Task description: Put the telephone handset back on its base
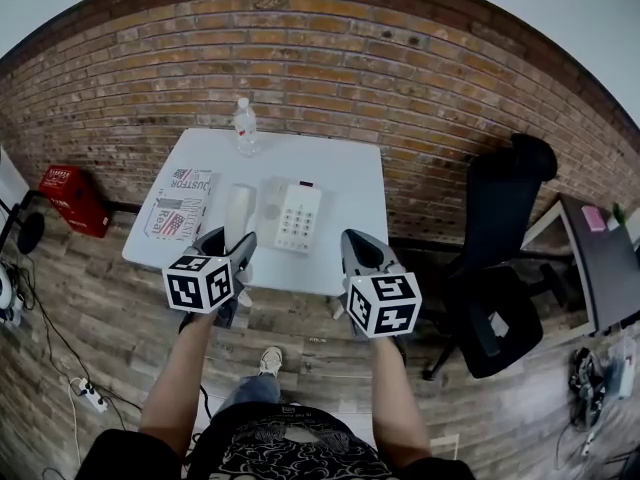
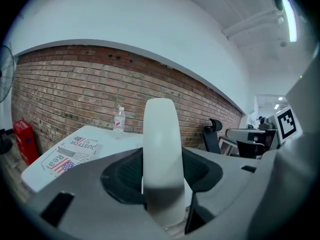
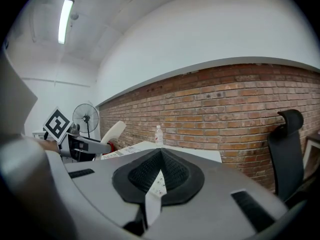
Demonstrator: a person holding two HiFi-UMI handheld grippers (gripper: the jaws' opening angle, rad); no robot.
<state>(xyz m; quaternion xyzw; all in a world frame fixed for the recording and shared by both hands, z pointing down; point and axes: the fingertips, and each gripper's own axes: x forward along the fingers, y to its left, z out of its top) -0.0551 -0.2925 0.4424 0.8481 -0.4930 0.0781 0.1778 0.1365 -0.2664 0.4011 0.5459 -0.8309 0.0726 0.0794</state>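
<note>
The white handset [image 1: 239,211] stands upright between the jaws of my left gripper [image 1: 232,243], just above the near left part of the white table [image 1: 345,173]. In the left gripper view the handset [image 2: 160,154] fills the gap between the dark pads. The white telephone base [image 1: 298,216] with its keypad lies flat on the table, right of the handset. My right gripper [image 1: 358,244] hovers at the table's near edge, right of the base, jaws together and empty. In the right gripper view a sliver of the base [image 3: 156,183] shows through the slit, and the handset [image 3: 112,132] shows at the left.
A clear water bottle [image 1: 245,126] stands at the table's far edge. A printed newspaper [image 1: 180,204] lies at the left end. A black office chair [image 1: 500,258] and a dark desk [image 1: 600,258] stand to the right, with a red box [image 1: 72,198] on the floor to the left. The brick wall is behind.
</note>
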